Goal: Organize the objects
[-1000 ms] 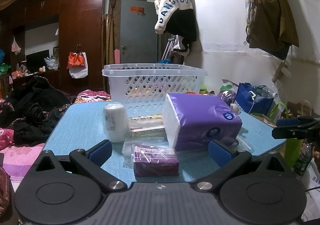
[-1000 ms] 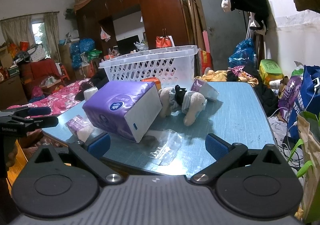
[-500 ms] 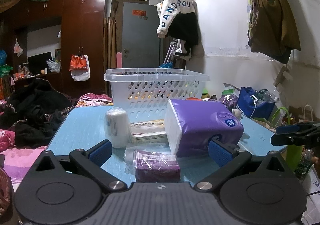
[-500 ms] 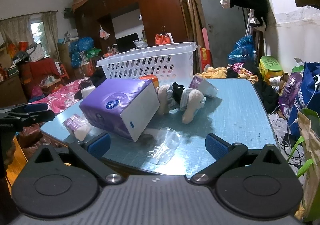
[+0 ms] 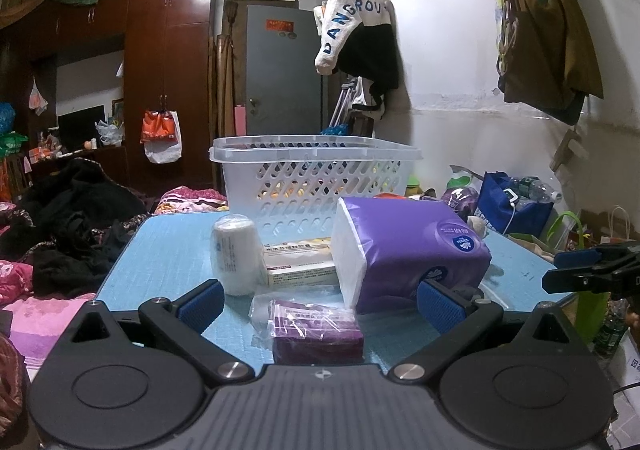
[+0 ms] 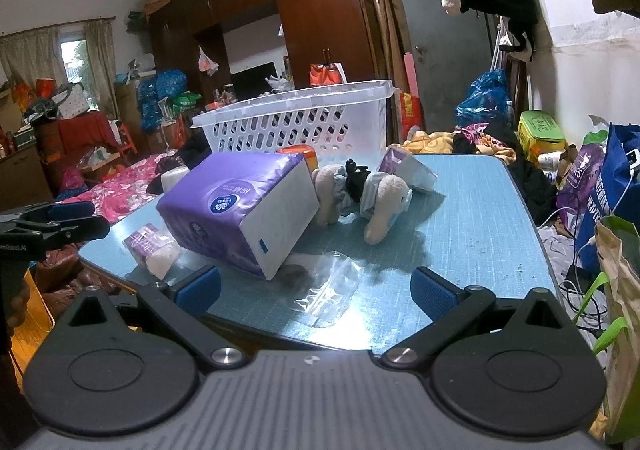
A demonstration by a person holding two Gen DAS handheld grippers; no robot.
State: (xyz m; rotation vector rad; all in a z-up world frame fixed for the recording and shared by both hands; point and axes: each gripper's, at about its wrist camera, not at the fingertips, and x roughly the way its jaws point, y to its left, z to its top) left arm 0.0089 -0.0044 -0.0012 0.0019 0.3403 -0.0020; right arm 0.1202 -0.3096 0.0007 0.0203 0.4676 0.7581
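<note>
Between left tool tips: small purple packet; both gaping.

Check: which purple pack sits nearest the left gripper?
The small purple pack in clear wrap, right between the left gripper fingers; the big purple tissue pack lies farther back.

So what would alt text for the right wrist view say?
An open two-finger gripper hangs at the edge of a blue table that holds a large purple tissue pack, a plush toy, an empty clear bag and a white basket.
</note>
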